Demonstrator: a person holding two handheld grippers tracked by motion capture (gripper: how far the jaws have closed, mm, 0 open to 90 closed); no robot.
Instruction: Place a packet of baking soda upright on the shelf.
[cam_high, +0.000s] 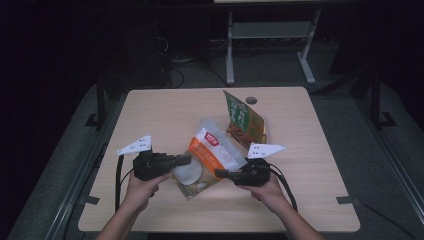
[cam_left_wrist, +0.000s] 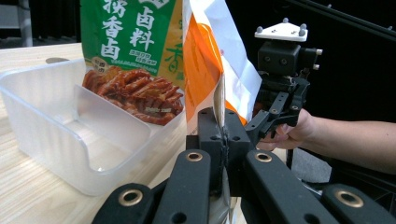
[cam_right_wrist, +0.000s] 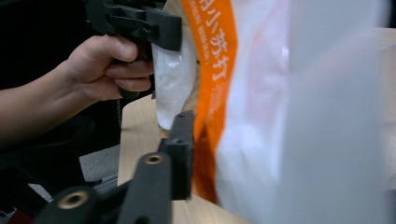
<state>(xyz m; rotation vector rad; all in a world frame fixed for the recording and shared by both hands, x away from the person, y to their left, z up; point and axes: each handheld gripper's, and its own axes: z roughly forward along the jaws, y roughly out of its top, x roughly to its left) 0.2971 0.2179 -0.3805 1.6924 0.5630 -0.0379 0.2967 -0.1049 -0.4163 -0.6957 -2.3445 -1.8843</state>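
Orange-and-white powder pouch (cam_high: 207, 155), printed with Chinese characters and partly clear at its lower end, lies near the middle of the light wooden table (cam_high: 150, 110), raised off the surface between the two hand-held grippers. Left gripper (cam_high: 186, 159): jaws clenched on one edge of the pouch, the seam pinched flat between the pads as the left gripper view shows (cam_left_wrist: 219, 121). Right gripper (cam_high: 221, 173): set against the opposite side of the pouch; one black jaw (cam_right_wrist: 180, 149) lies along the orange band, the other is hidden behind the blurred film, so whether it has a real grip cannot be told. Handling note: the step appears to be carrying or tearing the pouch with both grippers; it would go best with the left pinch kept firm on the seam and the right jaws seated squarely across the film before any pull, since the film looks slick and the loose powder inside may shift its weight. Adjacent items: clear plastic bin (cam_left_wrist: 70, 140) just behind the pouch, holding a green seasoning packet (cam_high: 243, 120) propped upright against its wall. Obstruction: that packet leans close to the pouch's path into the bin and could be knocked over.
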